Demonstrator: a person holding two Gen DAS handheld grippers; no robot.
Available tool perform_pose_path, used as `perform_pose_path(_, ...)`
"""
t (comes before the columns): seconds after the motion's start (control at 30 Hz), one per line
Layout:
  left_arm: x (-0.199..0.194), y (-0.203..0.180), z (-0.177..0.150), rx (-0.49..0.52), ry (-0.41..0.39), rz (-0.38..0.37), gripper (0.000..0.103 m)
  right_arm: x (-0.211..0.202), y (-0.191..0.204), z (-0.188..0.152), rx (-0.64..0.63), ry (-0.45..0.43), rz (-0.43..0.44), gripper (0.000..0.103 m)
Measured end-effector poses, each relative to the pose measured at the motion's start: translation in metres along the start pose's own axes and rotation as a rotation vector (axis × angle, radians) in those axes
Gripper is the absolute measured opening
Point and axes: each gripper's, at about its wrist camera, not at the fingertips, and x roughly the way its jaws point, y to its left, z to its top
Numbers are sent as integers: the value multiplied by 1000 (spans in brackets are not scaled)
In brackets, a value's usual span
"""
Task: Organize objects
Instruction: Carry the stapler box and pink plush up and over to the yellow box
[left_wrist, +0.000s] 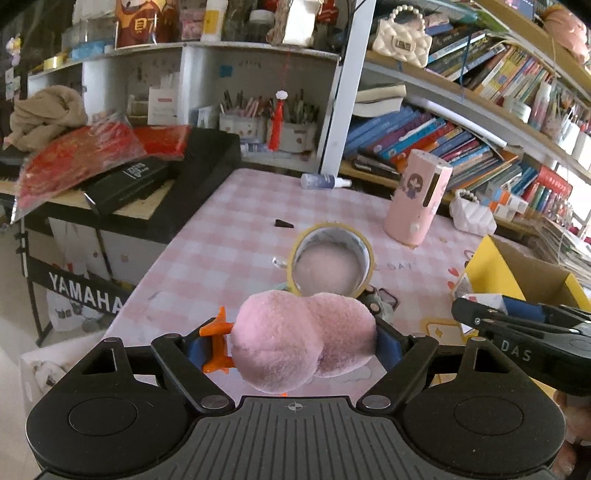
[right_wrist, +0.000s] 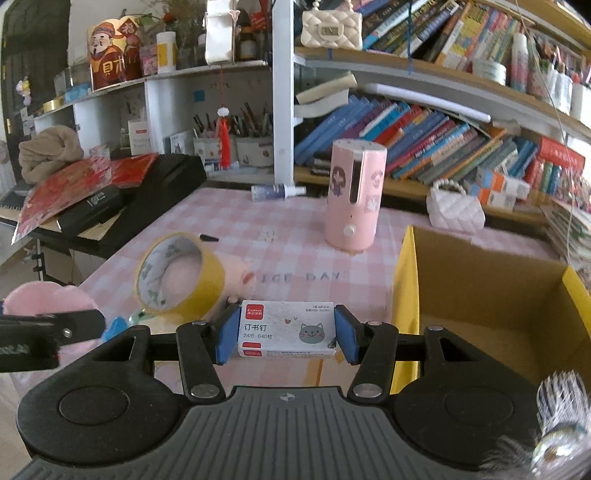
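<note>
My left gripper (left_wrist: 295, 341) is shut on a pink plush toy (left_wrist: 299, 339) with orange feet, held above the near edge of the pink checked table (left_wrist: 229, 221). My right gripper (right_wrist: 286, 332) is shut on a white staple box (right_wrist: 287, 328) with a cat drawing, just left of the open yellow cardboard box (right_wrist: 480, 302). A yellow tape roll (left_wrist: 332, 258) stands on the table ahead of the plush; it also shows in the right wrist view (right_wrist: 181, 275). The right gripper shows at the right edge of the left wrist view (left_wrist: 517, 325).
A pink cylindrical device (right_wrist: 354, 195) stands mid-table. A small spray bottle (right_wrist: 277, 192) lies at the far edge. A white quilted purse (right_wrist: 454, 210) sits by the bookshelf (right_wrist: 443, 140). A keyboard with red packets (left_wrist: 92, 162) stands left of the table. Another small pink toy (right_wrist: 240, 277) lies behind the tape.
</note>
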Motion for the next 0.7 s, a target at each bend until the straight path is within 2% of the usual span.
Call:
perform_pose_path(0.33,-33,21,-31,10,35,-36,85,-31,32,-27,16,60,4,51)
perform_pose_path(0.7,-70,33,-59,40,55,-85,85,-76,51,-63,52,96,-37,51)
